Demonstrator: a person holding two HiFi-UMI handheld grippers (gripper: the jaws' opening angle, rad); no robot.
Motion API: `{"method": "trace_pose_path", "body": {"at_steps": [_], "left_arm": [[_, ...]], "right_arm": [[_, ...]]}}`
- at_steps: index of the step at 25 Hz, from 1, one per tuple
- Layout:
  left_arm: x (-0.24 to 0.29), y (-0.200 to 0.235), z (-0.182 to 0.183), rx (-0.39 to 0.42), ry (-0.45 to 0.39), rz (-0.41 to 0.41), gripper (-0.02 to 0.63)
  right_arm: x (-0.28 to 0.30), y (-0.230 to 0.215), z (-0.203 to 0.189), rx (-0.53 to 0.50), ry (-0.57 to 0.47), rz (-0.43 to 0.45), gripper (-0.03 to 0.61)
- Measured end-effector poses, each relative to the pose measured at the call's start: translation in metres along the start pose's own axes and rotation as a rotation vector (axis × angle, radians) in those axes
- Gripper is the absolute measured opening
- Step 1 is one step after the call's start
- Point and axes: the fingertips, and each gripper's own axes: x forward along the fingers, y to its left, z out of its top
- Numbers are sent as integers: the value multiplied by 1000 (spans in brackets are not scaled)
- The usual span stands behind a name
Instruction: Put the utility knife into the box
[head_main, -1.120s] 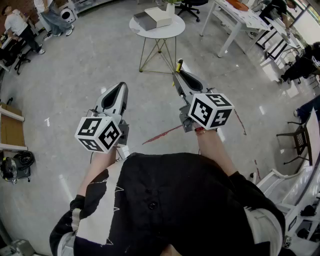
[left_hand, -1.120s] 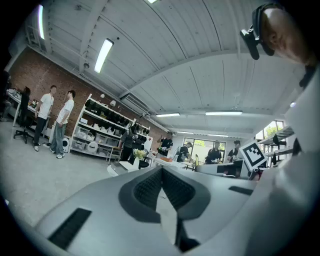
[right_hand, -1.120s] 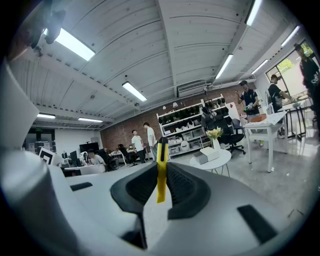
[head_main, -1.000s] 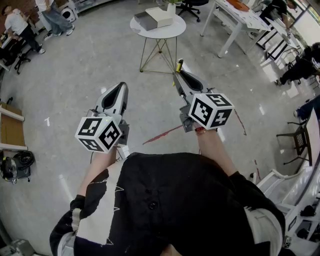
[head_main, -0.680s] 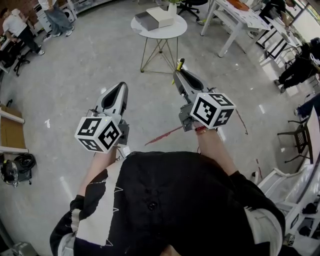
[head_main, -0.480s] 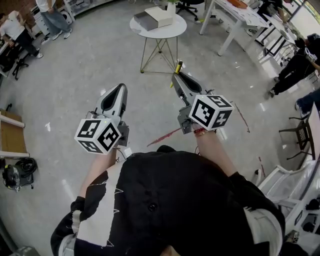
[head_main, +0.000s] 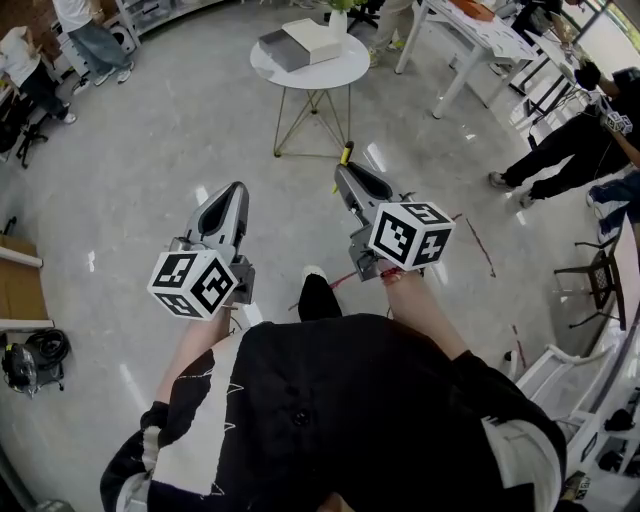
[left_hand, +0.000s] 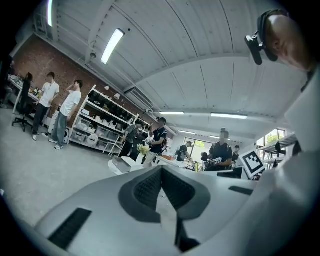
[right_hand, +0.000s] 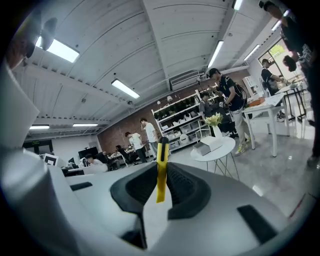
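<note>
1. Utility knife (right_hand: 161, 170): one, slim yellow plastic, pinched upright between the right tongs (head_main: 342, 168).
2. Left tongs (left_hand: 161, 172): pressed together, empty.
3. One white rectangular box (head_main: 318, 36) lies well ahead of both, on a round table (head_main: 340, 70).

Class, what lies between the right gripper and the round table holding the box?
Head view: only bare floor separates the right gripper, gripping the utility knife, from the table.
</note>
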Motion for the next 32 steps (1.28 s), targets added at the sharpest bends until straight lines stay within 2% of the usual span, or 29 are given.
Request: {"method": "trace_pose_path", "body": {"at_steps": [4, 10, 18, 25, 32], "left_arm": [[45, 9, 10, 6, -5, 1, 9], [108, 25, 39, 9, -66, 23, 9], [173, 38, 48, 12, -85, 45, 9], [201, 50, 46, 12, -84, 65, 9], [234, 78, 50, -3, -82, 67, 9]], "right_arm": [[36, -29, 19, 3, 21, 15, 63], [87, -60, 57, -30, 22, 64, 63], [132, -96, 96, -56, -3, 112, 63], [157, -103, 105, -83, 7, 155, 63], [189, -121, 105, -81, 29, 127, 63]]}}
